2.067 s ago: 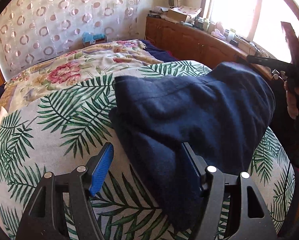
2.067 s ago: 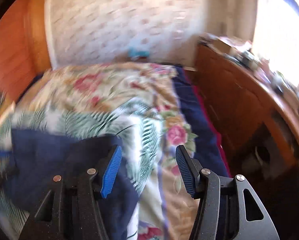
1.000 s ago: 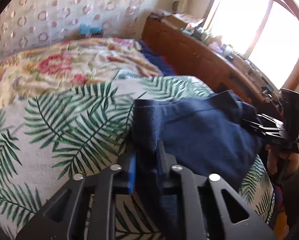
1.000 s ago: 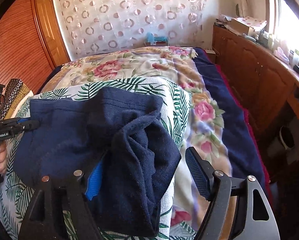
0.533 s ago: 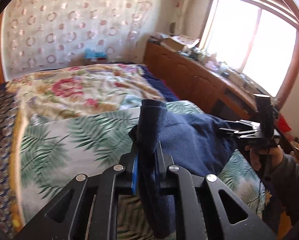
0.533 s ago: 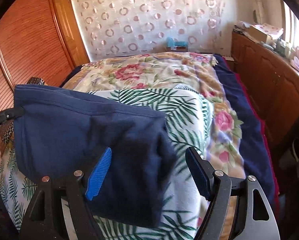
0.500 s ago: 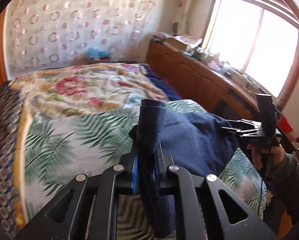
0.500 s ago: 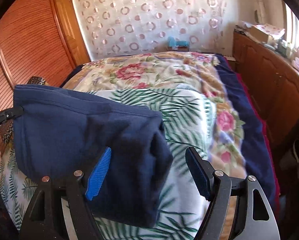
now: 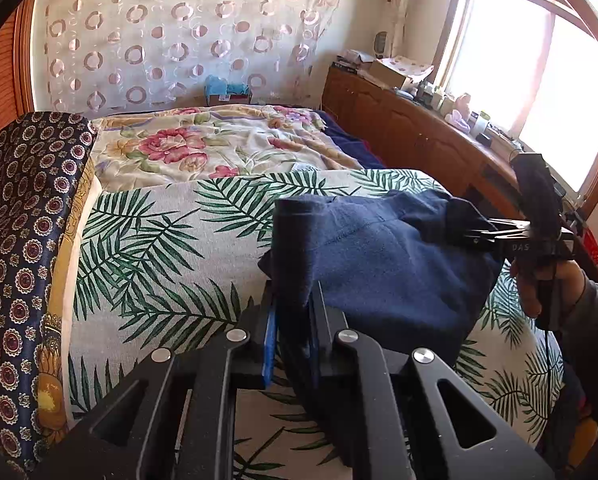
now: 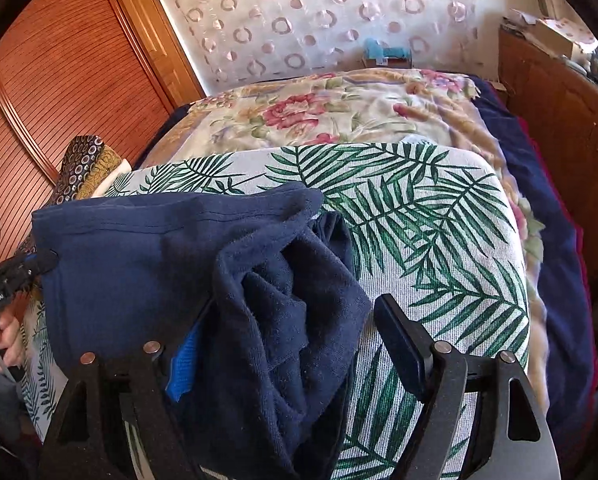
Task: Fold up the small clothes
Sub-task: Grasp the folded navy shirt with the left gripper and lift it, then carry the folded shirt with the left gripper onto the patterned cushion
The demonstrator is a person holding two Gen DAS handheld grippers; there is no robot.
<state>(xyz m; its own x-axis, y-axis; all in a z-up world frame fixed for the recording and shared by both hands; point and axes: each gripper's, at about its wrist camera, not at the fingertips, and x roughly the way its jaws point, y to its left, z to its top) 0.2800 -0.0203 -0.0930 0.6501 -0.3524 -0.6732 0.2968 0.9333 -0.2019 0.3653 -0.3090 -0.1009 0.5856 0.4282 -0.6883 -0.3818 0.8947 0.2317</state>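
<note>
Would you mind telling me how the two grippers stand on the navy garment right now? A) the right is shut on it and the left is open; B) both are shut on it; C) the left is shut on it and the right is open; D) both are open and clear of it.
C: the left gripper has its fingers pinched on a fold of the navy garment, while the right gripper has its fingers spread wide, cloth draped between them.

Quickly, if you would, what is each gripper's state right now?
Left gripper: shut on the navy blue fleece garment.
Right gripper: open, with the garment draped between its fingers.
</note>
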